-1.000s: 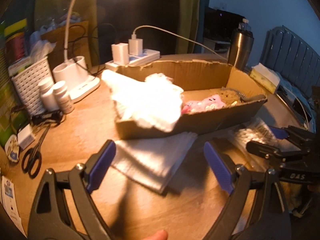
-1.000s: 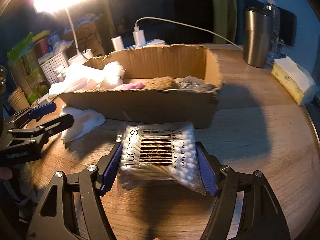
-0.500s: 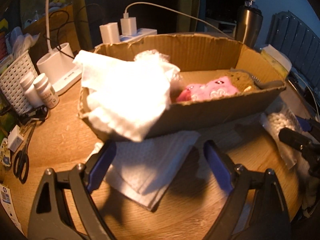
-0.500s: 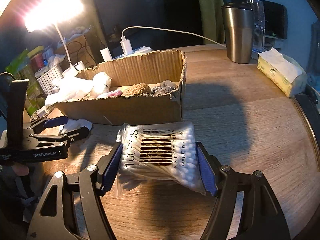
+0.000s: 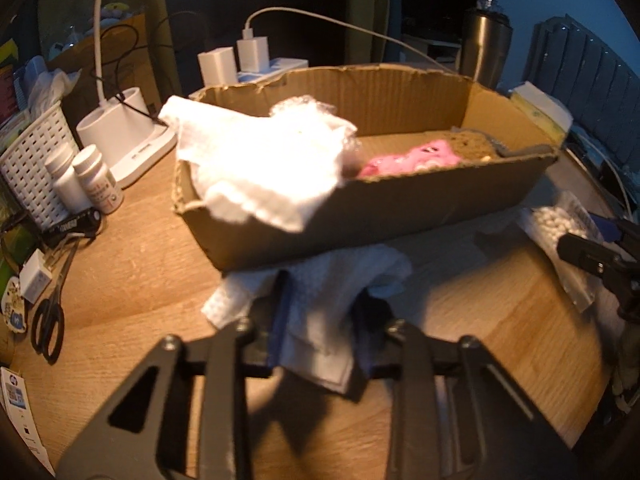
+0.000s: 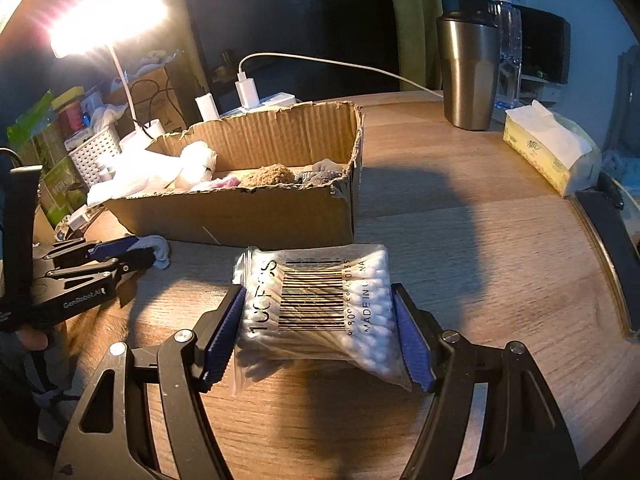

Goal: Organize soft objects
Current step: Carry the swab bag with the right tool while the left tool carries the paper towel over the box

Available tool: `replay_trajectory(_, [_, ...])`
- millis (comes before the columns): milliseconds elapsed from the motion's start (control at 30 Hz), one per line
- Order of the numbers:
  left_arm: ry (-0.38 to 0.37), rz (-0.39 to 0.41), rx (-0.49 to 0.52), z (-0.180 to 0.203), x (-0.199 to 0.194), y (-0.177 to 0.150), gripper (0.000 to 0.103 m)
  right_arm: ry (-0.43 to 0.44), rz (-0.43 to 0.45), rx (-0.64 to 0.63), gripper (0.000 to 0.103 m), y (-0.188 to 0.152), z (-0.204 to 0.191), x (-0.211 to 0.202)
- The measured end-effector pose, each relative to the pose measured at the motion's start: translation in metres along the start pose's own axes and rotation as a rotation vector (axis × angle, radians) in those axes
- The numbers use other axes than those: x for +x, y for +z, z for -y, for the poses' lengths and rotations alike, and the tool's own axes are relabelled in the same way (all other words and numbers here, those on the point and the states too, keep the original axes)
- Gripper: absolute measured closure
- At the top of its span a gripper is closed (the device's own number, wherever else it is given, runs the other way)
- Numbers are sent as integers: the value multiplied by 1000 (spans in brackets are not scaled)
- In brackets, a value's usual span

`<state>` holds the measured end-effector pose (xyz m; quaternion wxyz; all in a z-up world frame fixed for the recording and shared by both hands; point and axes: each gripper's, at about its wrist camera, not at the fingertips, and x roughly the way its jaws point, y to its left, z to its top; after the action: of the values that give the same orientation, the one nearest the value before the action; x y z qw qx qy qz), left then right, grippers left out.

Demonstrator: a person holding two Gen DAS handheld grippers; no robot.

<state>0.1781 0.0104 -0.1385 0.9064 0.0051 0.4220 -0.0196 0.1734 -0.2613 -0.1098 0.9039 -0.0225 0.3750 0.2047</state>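
A cardboard box point(image 5: 400, 216) stands on the wooden table and holds a white cloth point(image 5: 256, 160), a pink plush point(image 5: 412, 158) and a brown sponge point(image 5: 468, 146). My left gripper point(image 5: 320, 328) is shut on a white folded towel point(image 5: 332, 292) lying in front of the box. It also shows in the right wrist view point(image 6: 116, 258) with the towel point(image 6: 158, 250) in its tips. My right gripper point(image 6: 320, 332) is shut on a bag of cotton swabs point(image 6: 320, 304), to the right of the box point(image 6: 248, 216).
Left of the box are a white lamp base point(image 5: 120, 140), pill bottles point(image 5: 96, 178), a white basket point(image 5: 36, 164) and scissors point(image 5: 50, 316). A power strip with chargers point(image 5: 248, 64) lies behind. A steel tumbler point(image 6: 468, 72) and tissue pack point(image 6: 552, 152) stand at the right.
My left gripper moved forward and closed on the white towel, bunching it up. My right gripper still holds the cotton swab bag and has lifted slightly back from the box.
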Motion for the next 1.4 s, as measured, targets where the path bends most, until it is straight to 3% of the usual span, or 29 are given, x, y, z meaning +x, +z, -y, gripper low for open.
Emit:
replay_trajectory(167, [-51,24,4,6,-14,-6,88,-20,11,-19,29,1,-7,-7])
replay_trajectory(767, [-171,182,-21,19,-91,1,88,-36,82,-84,29,9,-31,-41])
replay_trajectory(1400, [-215,284,-18,31,-122,28,88,-37,166,-91,29,29,-28,-64])
